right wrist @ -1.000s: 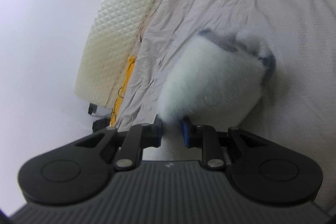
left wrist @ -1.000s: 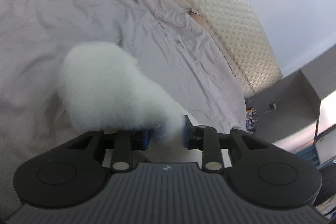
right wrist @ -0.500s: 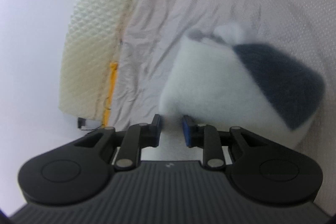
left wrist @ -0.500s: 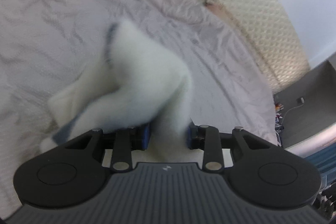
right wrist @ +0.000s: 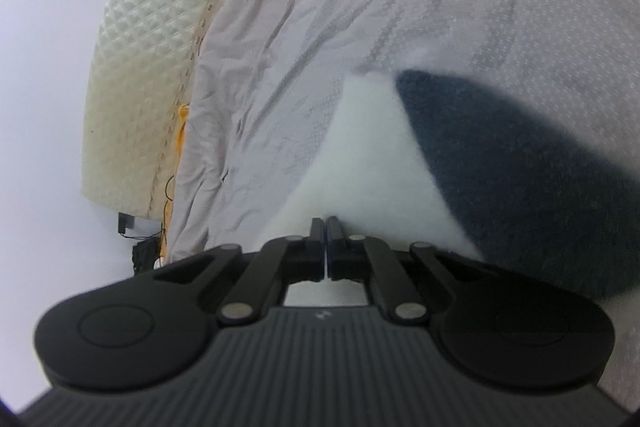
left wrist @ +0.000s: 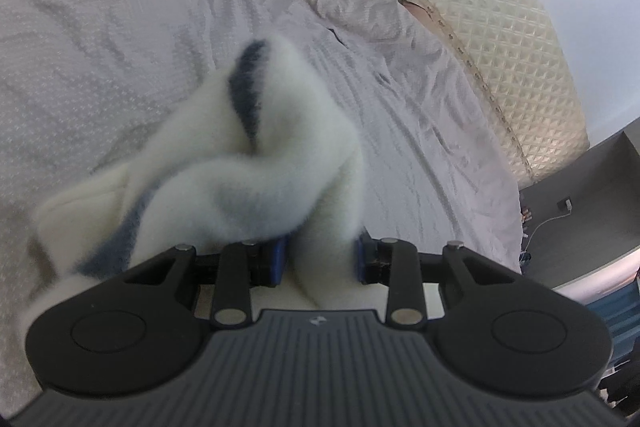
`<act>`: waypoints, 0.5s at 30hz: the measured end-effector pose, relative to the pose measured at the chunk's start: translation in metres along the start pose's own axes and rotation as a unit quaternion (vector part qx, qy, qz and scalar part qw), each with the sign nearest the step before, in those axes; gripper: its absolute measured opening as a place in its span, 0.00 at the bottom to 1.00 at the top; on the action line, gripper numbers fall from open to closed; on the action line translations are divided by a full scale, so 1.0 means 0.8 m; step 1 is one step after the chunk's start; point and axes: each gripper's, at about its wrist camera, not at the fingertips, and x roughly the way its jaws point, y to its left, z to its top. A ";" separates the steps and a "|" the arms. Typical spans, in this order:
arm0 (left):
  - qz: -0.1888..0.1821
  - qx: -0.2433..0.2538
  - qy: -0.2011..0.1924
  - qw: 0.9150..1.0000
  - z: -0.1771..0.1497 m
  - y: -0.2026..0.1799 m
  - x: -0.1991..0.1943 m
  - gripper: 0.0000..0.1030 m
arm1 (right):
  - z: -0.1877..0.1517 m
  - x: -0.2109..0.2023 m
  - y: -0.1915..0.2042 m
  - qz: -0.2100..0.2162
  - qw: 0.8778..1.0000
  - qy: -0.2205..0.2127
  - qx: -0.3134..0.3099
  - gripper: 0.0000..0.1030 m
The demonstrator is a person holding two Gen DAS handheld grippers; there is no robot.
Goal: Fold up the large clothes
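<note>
Fluffy white garment [left wrist: 256,163] bunches between the left tongs [left wrist: 320,259], over the bedsheet [left wrist: 100,27].

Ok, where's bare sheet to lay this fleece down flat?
Bare grey sheet lies beyond the fleece garment, out to the quilted mattress edge. More lies left of the fleece in the right wrist view. It is crowded only at the bunched fleece.
</note>
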 end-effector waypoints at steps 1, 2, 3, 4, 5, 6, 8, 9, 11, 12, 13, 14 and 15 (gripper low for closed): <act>-0.002 0.002 -0.001 1.000 0.001 0.000 0.003 0.36 | 0.001 0.003 -0.001 0.000 1.000 0.001 -0.003 0.00; -0.003 0.001 -0.001 1.000 0.002 0.001 0.005 0.36 | 0.001 0.004 0.000 -0.001 1.000 0.001 -0.010 0.00; -0.005 -0.001 -0.001 1.000 0.003 0.002 0.006 0.36 | 0.002 0.006 0.002 -0.002 1.000 0.000 -0.017 0.00; -0.008 -0.002 0.000 1.000 0.004 0.002 0.006 0.36 | 0.000 0.005 0.004 -0.003 1.000 0.000 -0.027 0.00; -0.012 -0.002 0.000 1.000 0.005 0.003 0.005 0.36 | 0.000 0.005 0.005 -0.003 0.999 -0.001 -0.034 0.00; -0.020 -0.002 -0.001 1.000 0.005 0.004 0.002 0.37 | -0.001 0.005 0.007 -0.003 0.999 -0.003 -0.041 0.00; -0.035 -0.004 -0.001 0.999 0.006 0.006 -0.006 0.39 | -0.004 0.002 0.009 -0.002 0.999 -0.007 -0.049 0.01; -0.042 -0.011 0.000 0.999 0.006 0.007 -0.011 0.40 | -0.004 0.000 0.009 -0.001 0.999 -0.008 -0.054 0.01; -0.064 -0.024 -0.002 0.998 0.007 0.010 -0.024 0.46 | -0.006 -0.007 0.013 0.005 0.998 -0.012 -0.064 0.08; -0.074 -0.024 -0.004 0.997 0.007 0.010 -0.032 0.48 | -0.008 -0.011 0.016 0.006 0.997 -0.014 -0.072 0.09; -0.085 -0.022 -0.008 0.996 0.005 0.009 -0.041 0.55 | -0.010 -0.016 0.019 0.005 0.996 -0.016 -0.082 0.09; -0.099 -0.018 -0.010 0.995 0.003 0.008 -0.049 0.62 | -0.013 -0.021 0.025 0.002 0.995 -0.018 -0.099 0.10; -0.116 -0.010 -0.007 0.993 -0.001 0.005 -0.055 0.65 | -0.017 -0.021 0.030 -0.001 0.993 -0.020 -0.114 0.10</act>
